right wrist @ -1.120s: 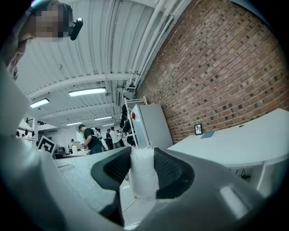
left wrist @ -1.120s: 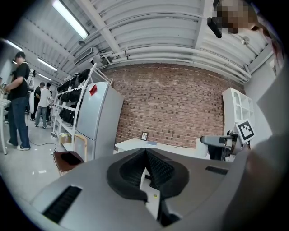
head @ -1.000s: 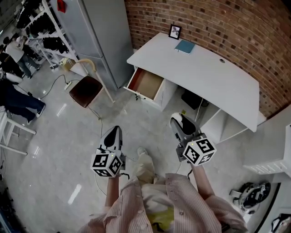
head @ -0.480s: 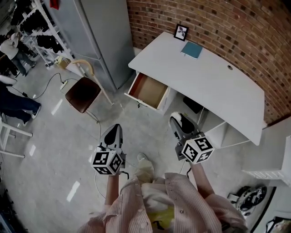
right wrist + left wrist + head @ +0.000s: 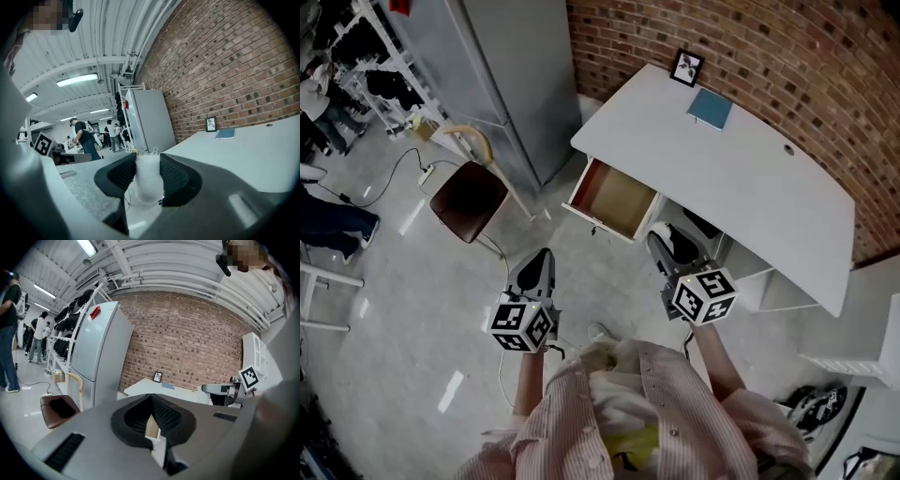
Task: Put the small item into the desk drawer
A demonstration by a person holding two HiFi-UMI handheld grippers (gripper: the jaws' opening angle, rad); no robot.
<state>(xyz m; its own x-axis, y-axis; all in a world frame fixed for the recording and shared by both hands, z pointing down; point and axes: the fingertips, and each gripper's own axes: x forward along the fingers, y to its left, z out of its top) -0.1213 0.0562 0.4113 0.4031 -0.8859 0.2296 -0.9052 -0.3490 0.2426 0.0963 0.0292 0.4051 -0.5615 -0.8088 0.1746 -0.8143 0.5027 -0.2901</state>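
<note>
A white desk (image 5: pixel 750 187) stands against the brick wall, its wooden drawer (image 5: pixel 614 199) pulled open and showing nothing inside. My right gripper (image 5: pixel 661 241) hovers over the floor just right of the drawer's front, shut on a small white crinkly item (image 5: pixel 147 180), which shows as a white patch (image 5: pixel 678 246) in the head view. My left gripper (image 5: pixel 542 257) is lower left of the drawer with its pads (image 5: pixel 161 414) closed together and nothing between them. In the right gripper view the desk top (image 5: pixel 253 150) stretches ahead of that gripper (image 5: pixel 147 165).
A brown chair (image 5: pixel 471 192) with a curved wooden back and a tall grey cabinet (image 5: pixel 502 66) stand left of the desk. A picture frame (image 5: pixel 686 67) and a blue notebook (image 5: pixel 711 110) lie on the desk. A cable (image 5: pixel 502 246) trails on the floor; people stand at far left.
The desk and open drawer have drawn closer to both grippers as the person stepped forward. Both grippers keep their hold and spacing.
</note>
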